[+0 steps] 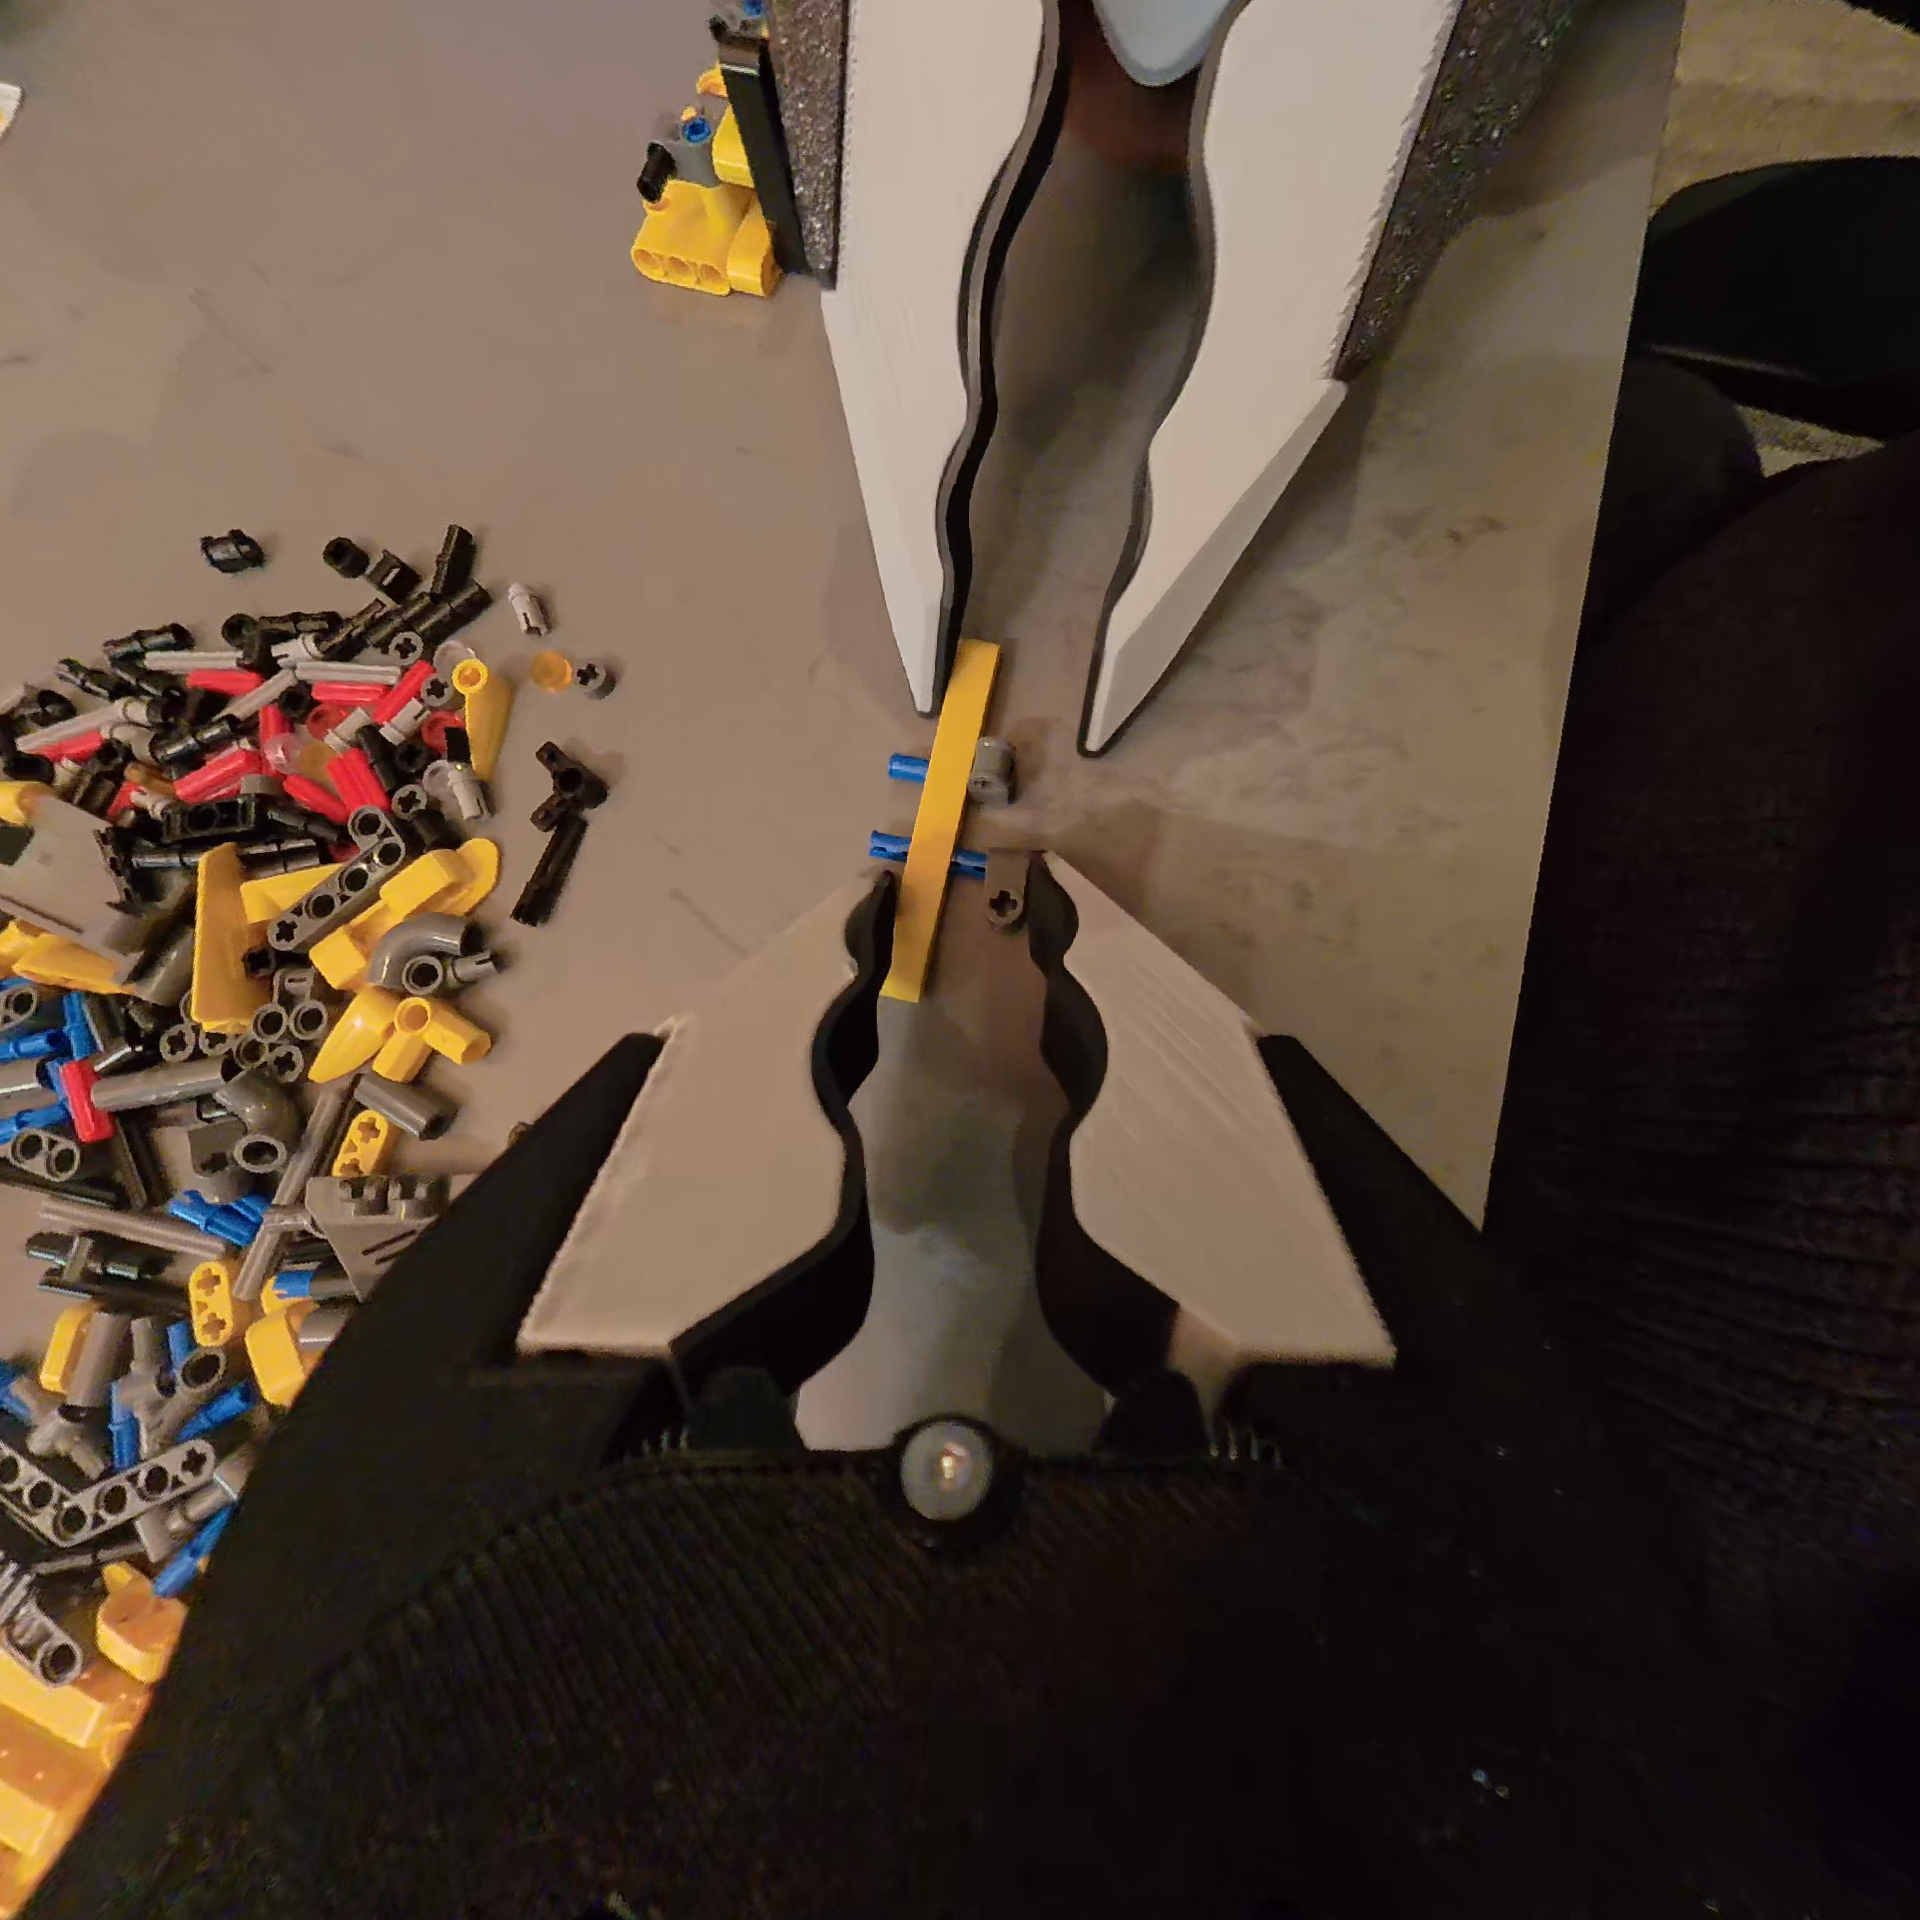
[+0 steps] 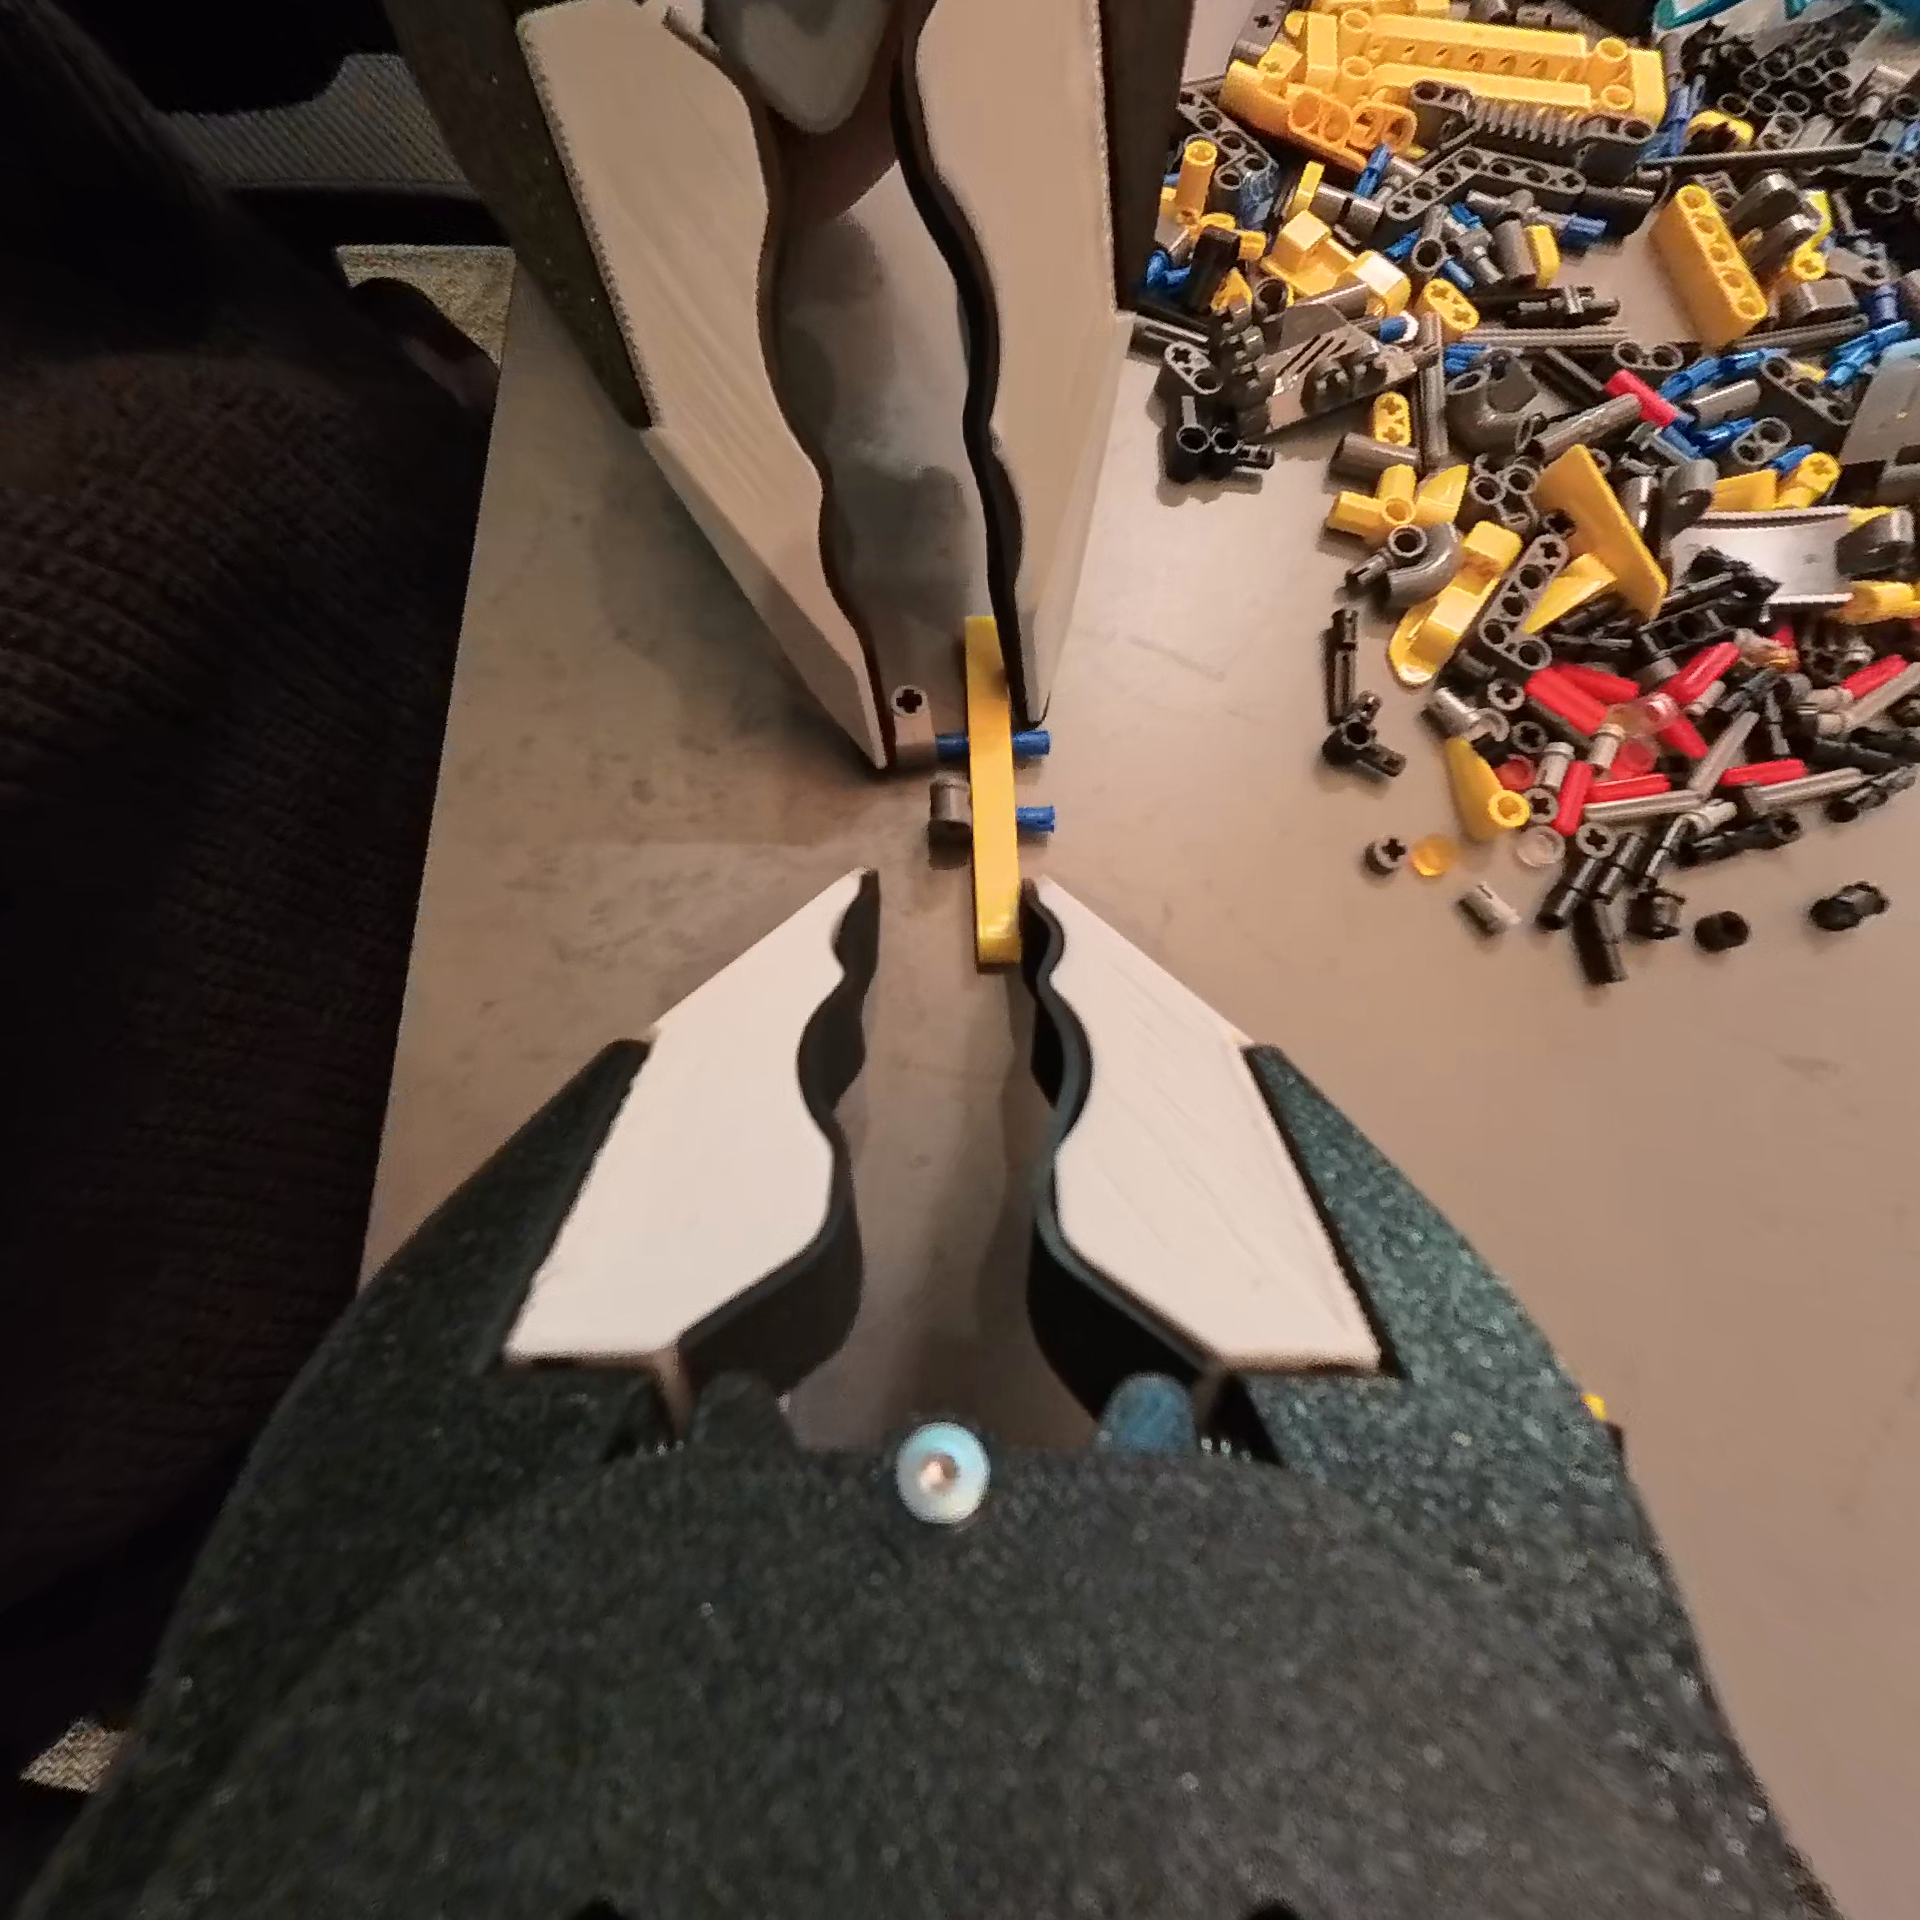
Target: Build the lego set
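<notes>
Facing each other across a narrow gap, our two grippers meet at a thin yellow beam (image 1: 943, 821) standing on edge on the grey tabletop (image 1: 520, 364). We hold the left gripper (image 1: 961, 883) parted, one of its fingers (image 1: 868, 914) against the beam's near end, a grey connector (image 1: 1006, 894) at the other. Our right gripper (image 2: 951, 899) is likewise spread, only one finger (image 2: 1044, 925) touching the beam's opposite end, so neither clamps it; the beam seems propped between opposing tips. Two blue pins (image 1: 906, 767) cross it, which likely keeps it upright. A loose pile of parts (image 1: 229, 935) lies well apart.
</notes>
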